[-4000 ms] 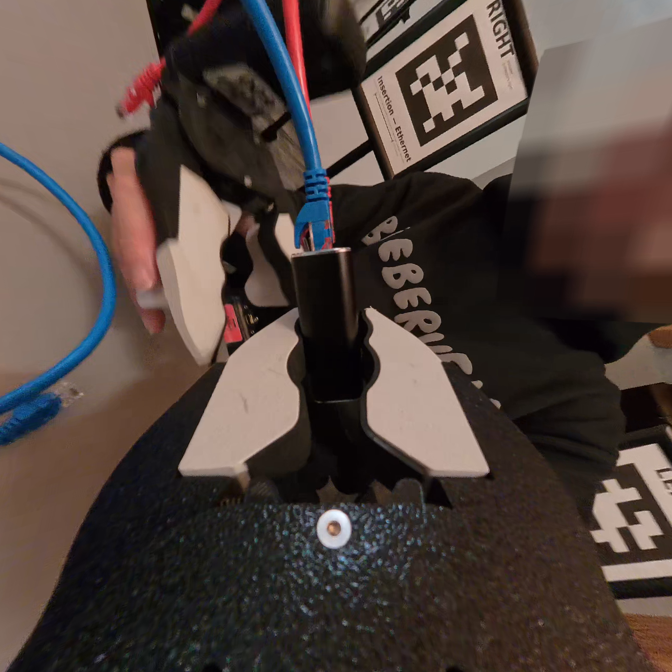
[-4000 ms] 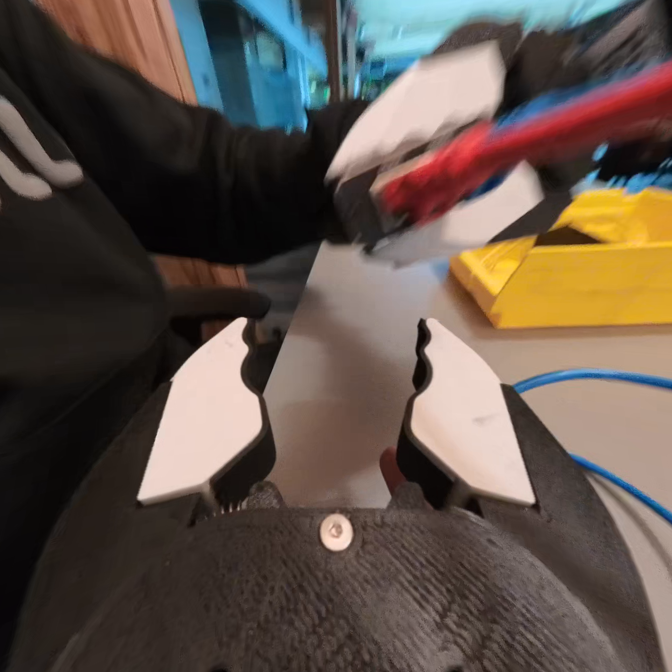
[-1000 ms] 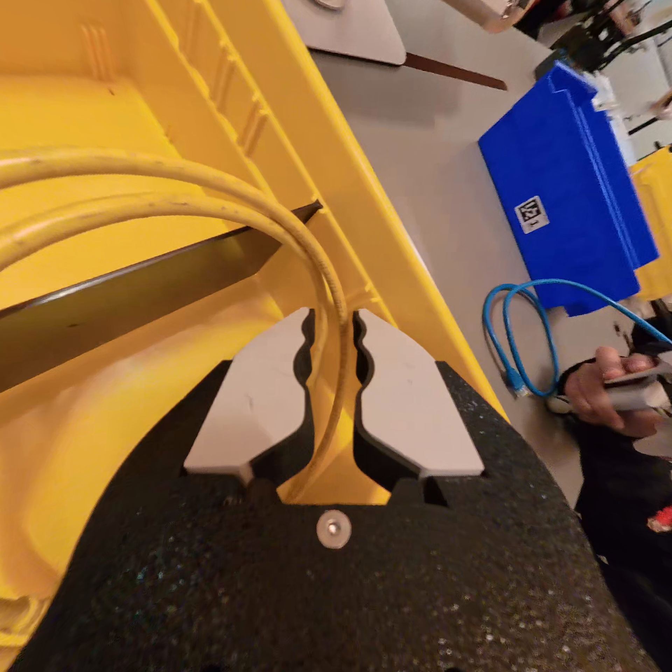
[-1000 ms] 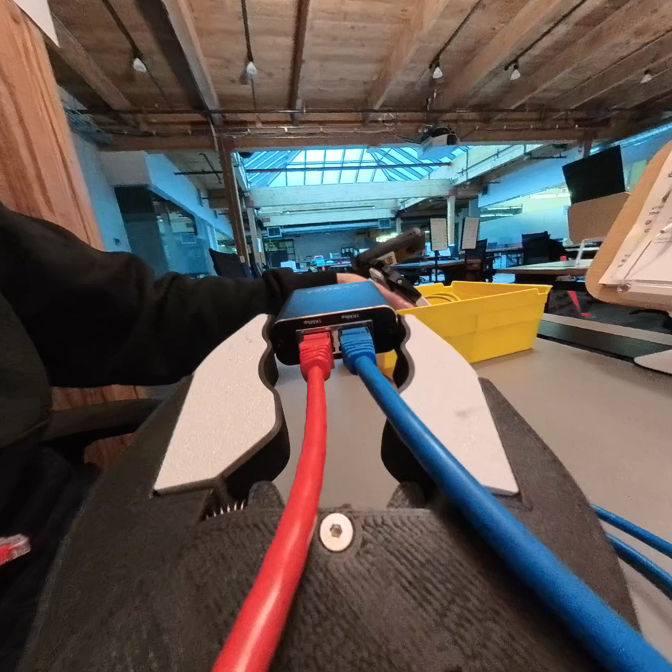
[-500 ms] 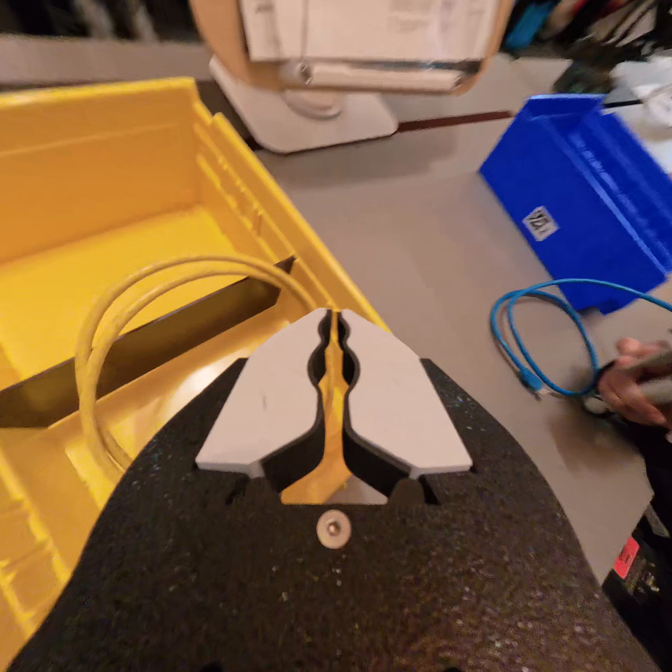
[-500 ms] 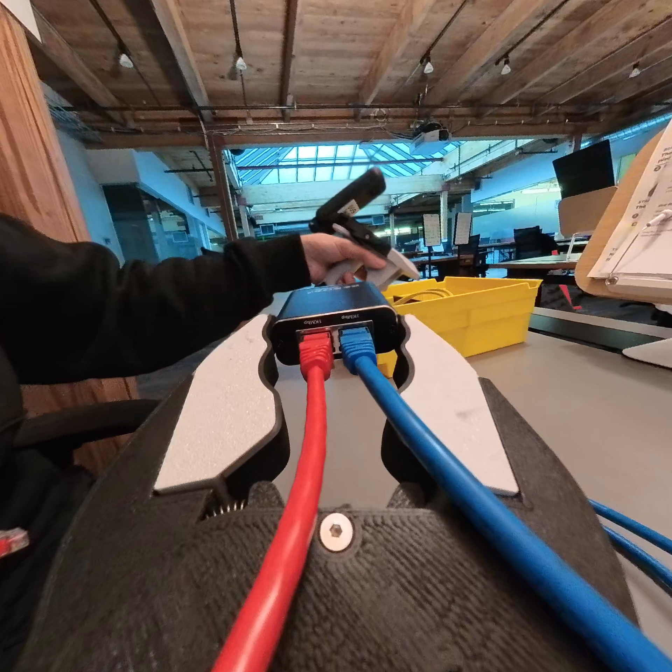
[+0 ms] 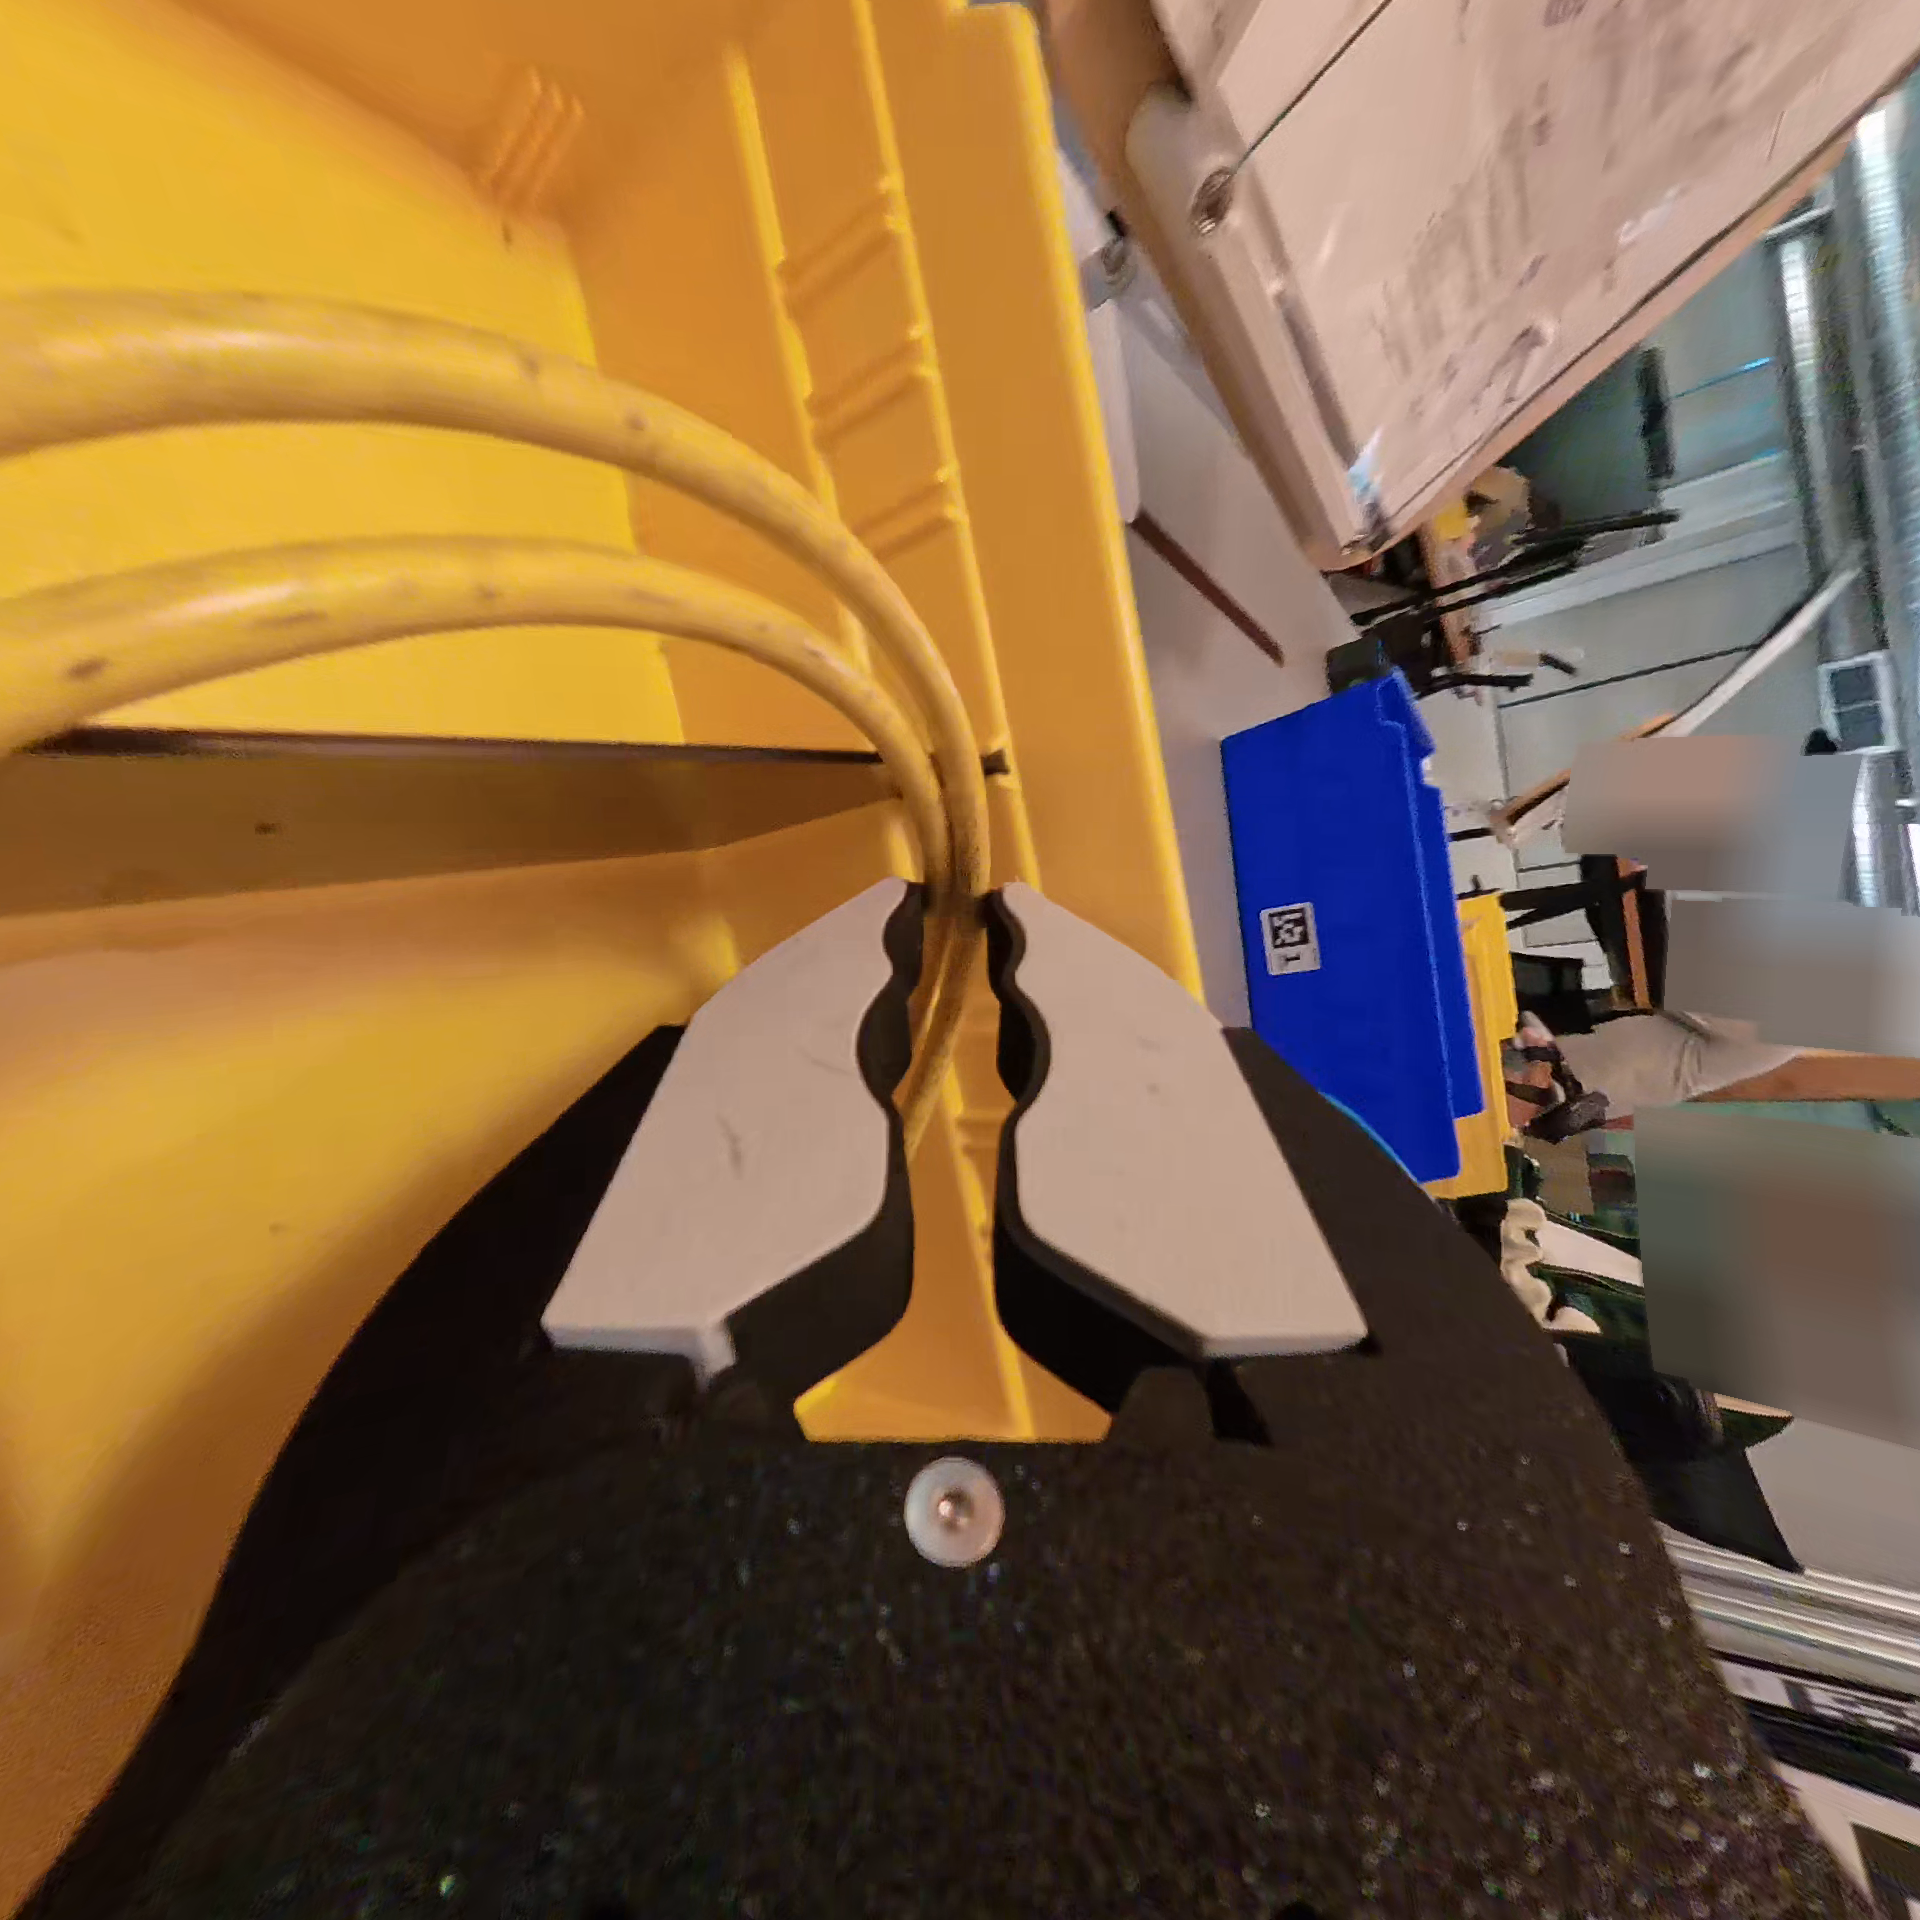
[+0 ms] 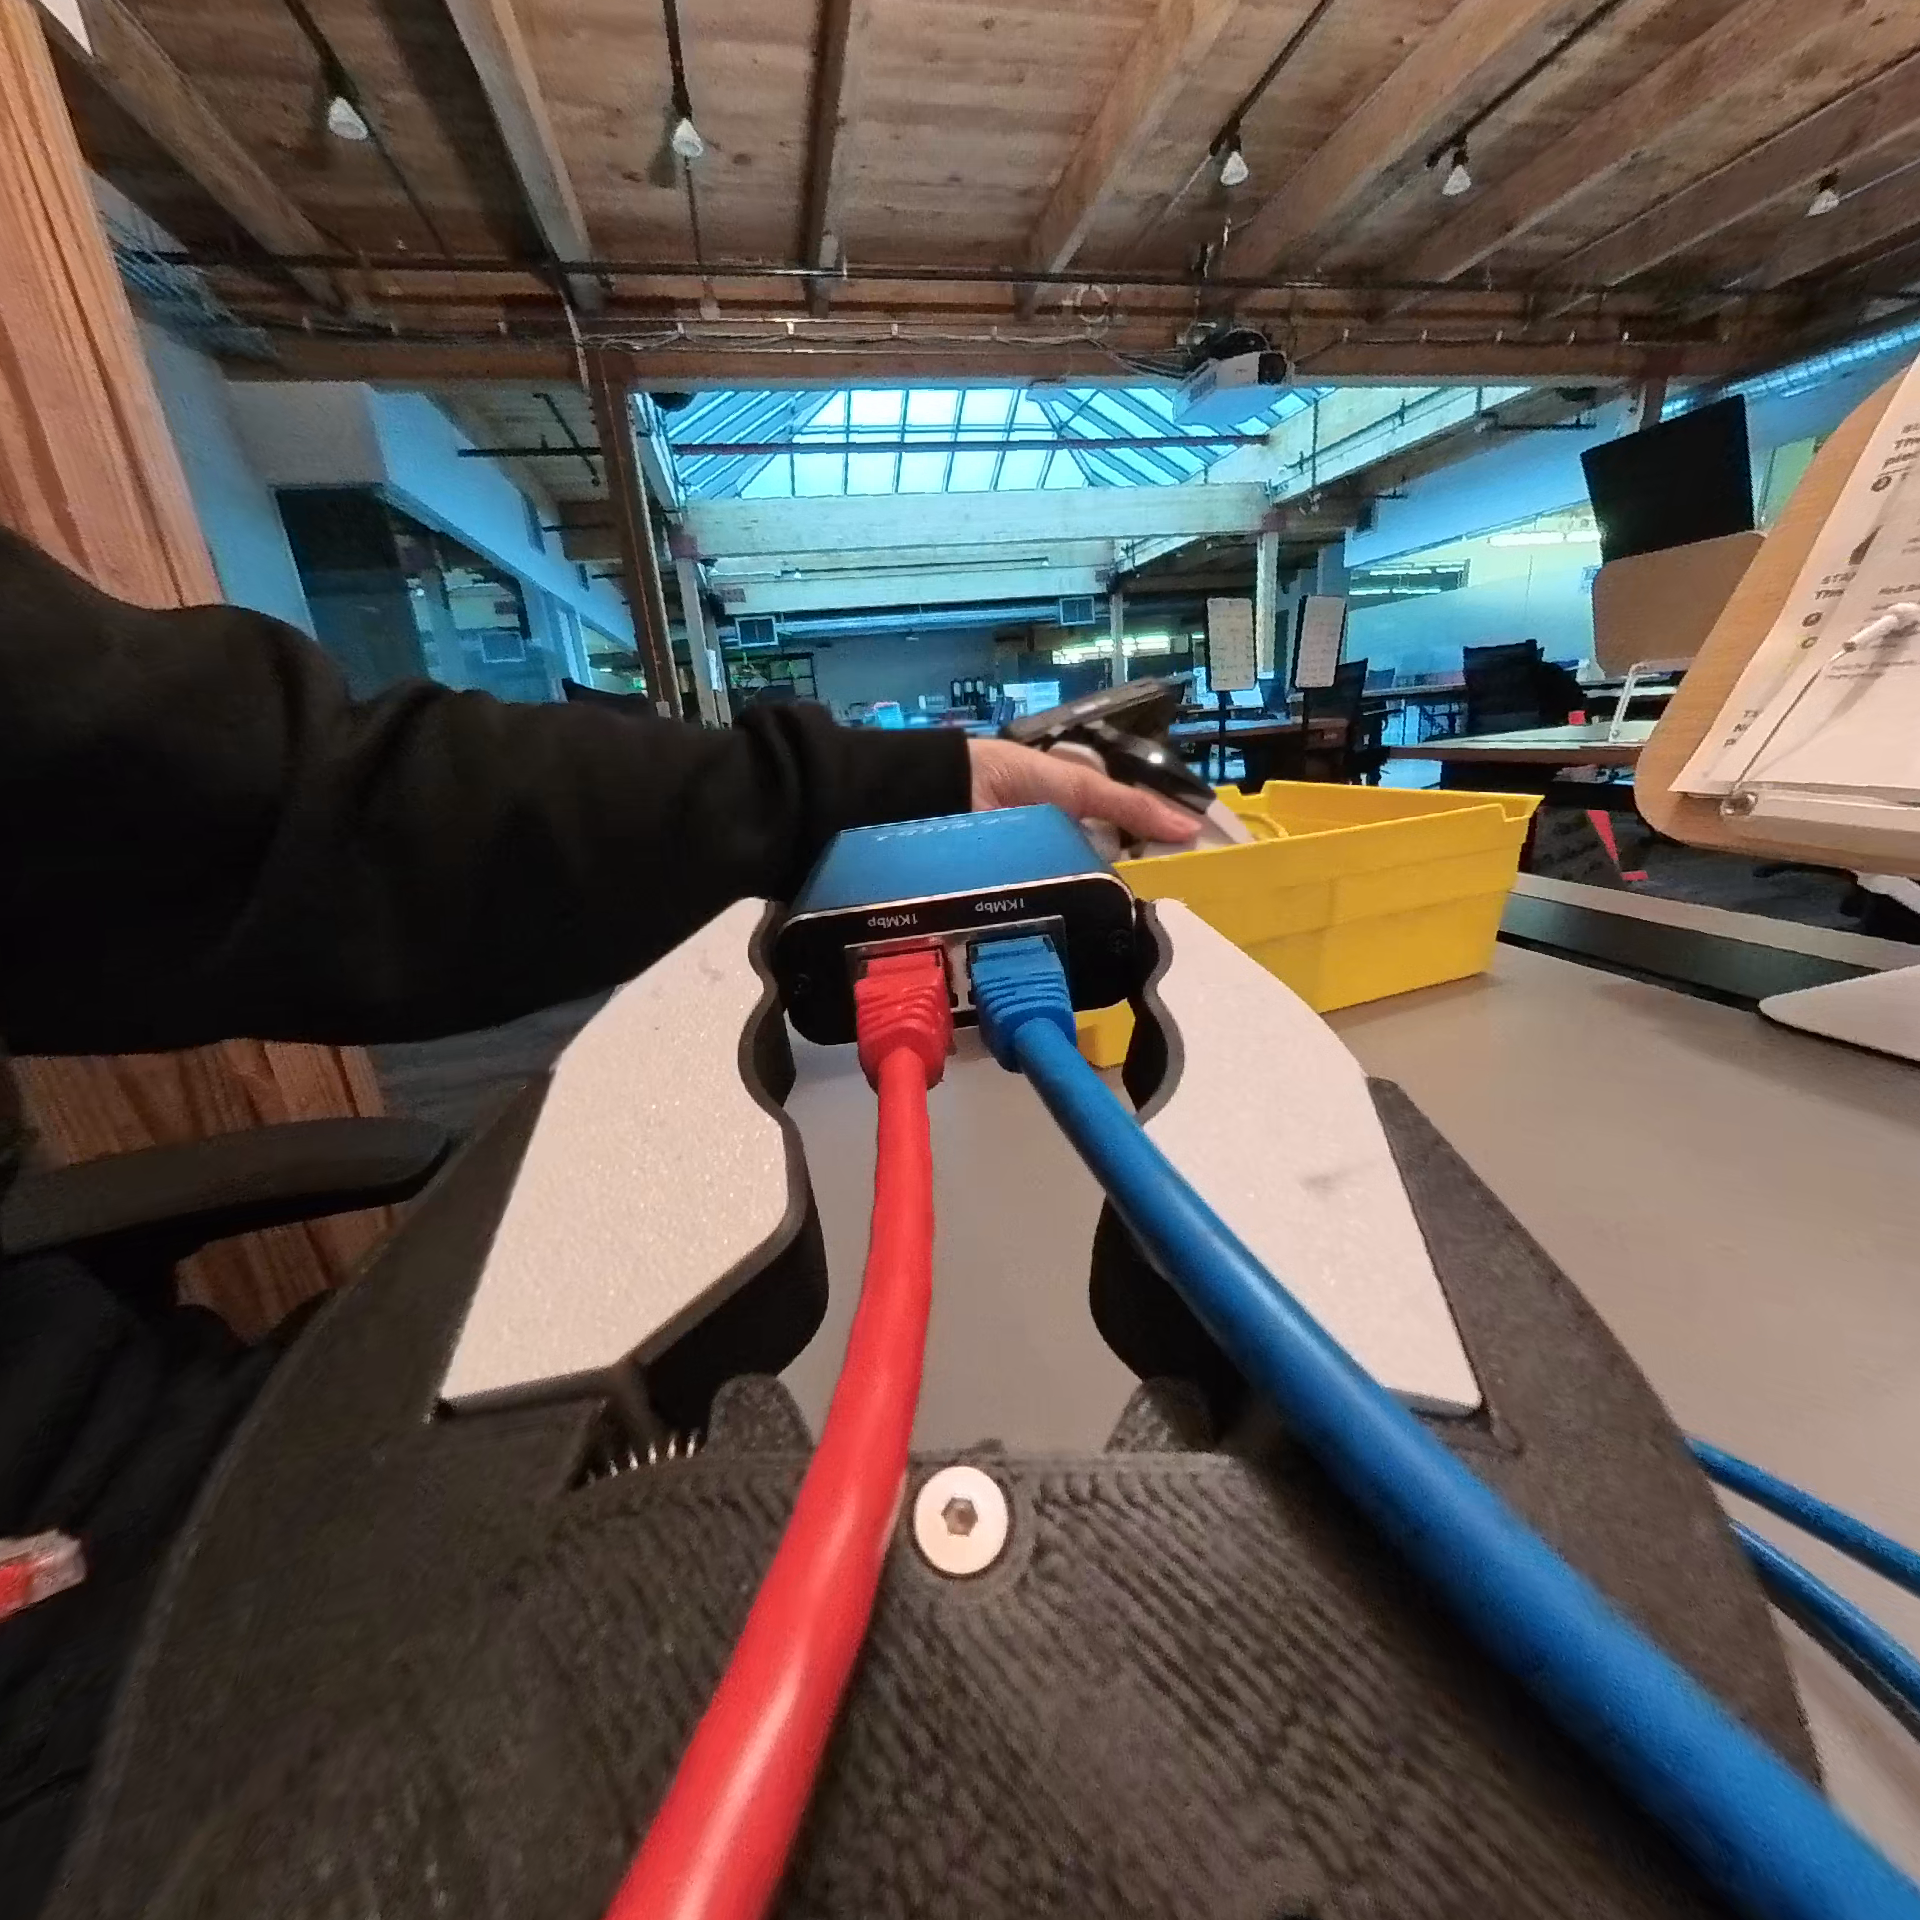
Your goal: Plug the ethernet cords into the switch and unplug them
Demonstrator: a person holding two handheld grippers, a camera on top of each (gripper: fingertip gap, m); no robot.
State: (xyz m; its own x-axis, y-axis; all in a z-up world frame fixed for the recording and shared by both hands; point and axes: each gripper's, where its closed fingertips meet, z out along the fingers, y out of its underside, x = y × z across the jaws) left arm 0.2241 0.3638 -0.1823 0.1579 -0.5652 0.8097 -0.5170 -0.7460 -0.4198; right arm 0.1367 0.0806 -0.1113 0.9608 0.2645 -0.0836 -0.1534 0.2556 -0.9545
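Two cords are seen plugged into the switch [image 8: 951, 914]: the red cord [image 8: 902, 1039] in the left port and the blue cord [image 8: 1023, 997] in the right port, side by side. The switch, a small dark box, is held at its two side edges between the fingers of the right gripper [image 8: 961, 997], above the grey table [image 8: 1621, 1122], and both cords run back over the gripper body. Some free room is left between the switch and the yellow bin [image 8: 1340, 862] behind it. A sleeved arm [image 8: 416, 821] is stretched over toward this bin.

In the left wrist view, the left gripper [image 7: 951, 920] is reached into the yellow bin [image 7: 1039, 582], close to its ribbed side wall. Its fingers are narrowed around the looped yellow cord [image 7: 727, 457], with only a thin gap; if the cord is really pinched cannot be told. A black divider [image 7: 416, 800] is crossed by the loop. A blue bin [image 7: 1340, 935] stands apart on the table.
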